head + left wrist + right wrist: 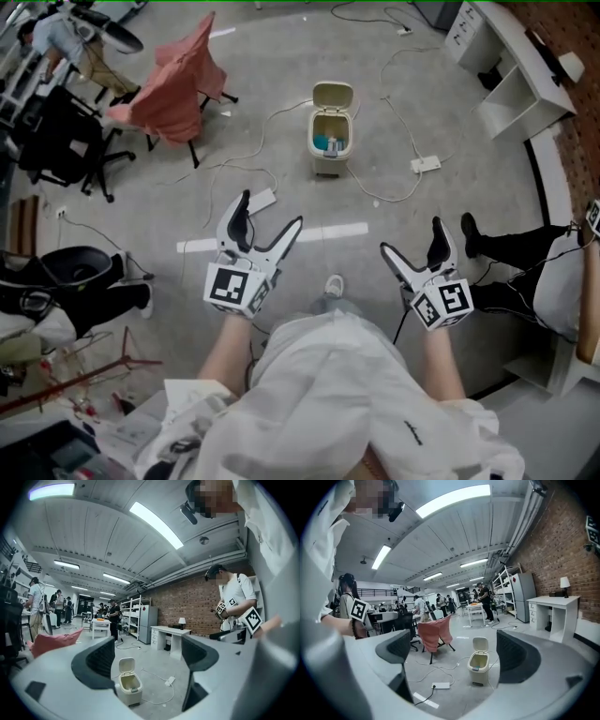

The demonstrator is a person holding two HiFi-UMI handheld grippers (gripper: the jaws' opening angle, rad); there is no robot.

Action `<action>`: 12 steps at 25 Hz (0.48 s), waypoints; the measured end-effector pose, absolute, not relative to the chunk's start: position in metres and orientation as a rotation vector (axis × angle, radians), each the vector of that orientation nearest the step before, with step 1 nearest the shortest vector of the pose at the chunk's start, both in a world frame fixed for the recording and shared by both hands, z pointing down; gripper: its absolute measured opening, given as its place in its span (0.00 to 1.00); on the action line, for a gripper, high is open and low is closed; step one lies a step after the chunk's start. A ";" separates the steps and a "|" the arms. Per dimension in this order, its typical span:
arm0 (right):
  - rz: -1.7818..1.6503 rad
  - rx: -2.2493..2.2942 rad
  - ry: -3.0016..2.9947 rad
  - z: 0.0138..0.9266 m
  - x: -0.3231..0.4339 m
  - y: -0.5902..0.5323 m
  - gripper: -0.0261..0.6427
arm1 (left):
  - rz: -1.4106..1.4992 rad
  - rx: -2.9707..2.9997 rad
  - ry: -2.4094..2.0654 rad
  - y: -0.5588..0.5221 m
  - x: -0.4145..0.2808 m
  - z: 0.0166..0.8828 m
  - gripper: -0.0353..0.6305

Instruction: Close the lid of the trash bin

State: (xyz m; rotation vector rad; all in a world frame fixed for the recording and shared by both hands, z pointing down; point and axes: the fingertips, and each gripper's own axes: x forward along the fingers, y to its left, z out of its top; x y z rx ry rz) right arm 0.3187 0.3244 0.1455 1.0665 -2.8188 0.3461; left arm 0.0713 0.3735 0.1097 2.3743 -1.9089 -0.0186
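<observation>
Bin (330,141): on floor (281,47), well ahead, between my claws' lines.
Lid (333,95): upright, hinged on far side.
My left claw (271,212), right claw (411,236): both released, empty.
Nearer: left, probably; the angle skews it.

No words, numbers or brand names can be read anywhere. The cube (232,286) on the left gripper (272,214) and the one on the right gripper (412,236) carry only black-and-white square patterns, no letters. A small dark mark (408,427) on the person's white coat (328,375) is too small to read.
</observation>
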 end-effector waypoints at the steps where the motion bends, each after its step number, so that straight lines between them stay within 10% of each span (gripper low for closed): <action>1: 0.349 1.048 -2.823 0.147 0.321 0.312 0.88 | -0.017 2.364 -1.923 0.364 0.073 0.110 0.70; 12: 0.369 0.928 -2.864 0.141 0.298 0.208 0.88 | -0.028 2.307 -1.990 0.275 0.052 0.103 0.70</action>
